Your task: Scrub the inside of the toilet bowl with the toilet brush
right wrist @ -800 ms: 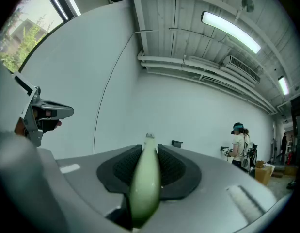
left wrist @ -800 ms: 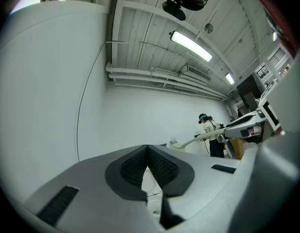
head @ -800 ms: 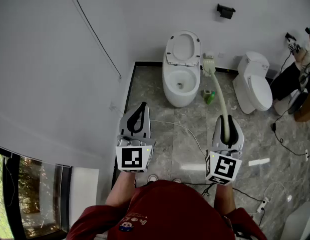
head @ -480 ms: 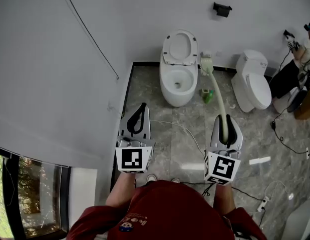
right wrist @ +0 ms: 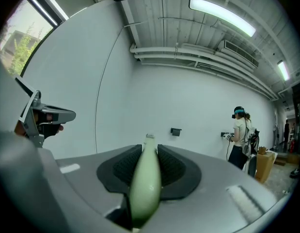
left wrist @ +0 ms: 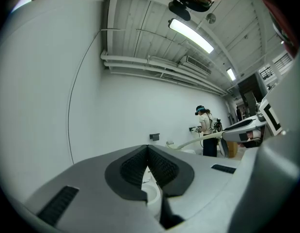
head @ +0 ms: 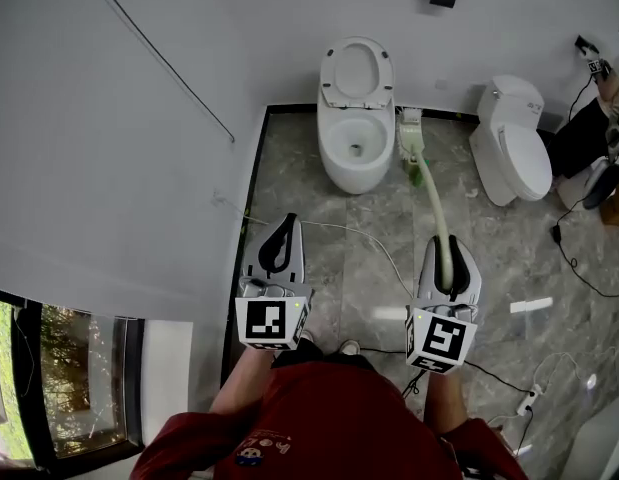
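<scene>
A white toilet [head: 355, 128] stands against the far wall with its seat and lid raised, the bowl [head: 357, 143] open. My right gripper [head: 447, 254] is shut on the pale green handle of the toilet brush [head: 432, 200], which reaches forward; its white head [head: 412, 133] hovers just right of the bowl's rim. In the right gripper view the handle [right wrist: 146, 178] runs between the jaws. My left gripper [head: 282, 240] is shut with nothing in it, near the left wall; in its own view the pads [left wrist: 140, 166] meet at the tips.
A second white toilet [head: 517, 153] with its lid down stands to the right. A green holder [head: 416, 173] sits on the floor between the two toilets. Cables [head: 359, 236] trail across the grey tiles. A person [right wrist: 239, 135] stands far off at the right.
Both grippers have come closer to the toilet. The brush head has stayed beside the bowl's right rim.
</scene>
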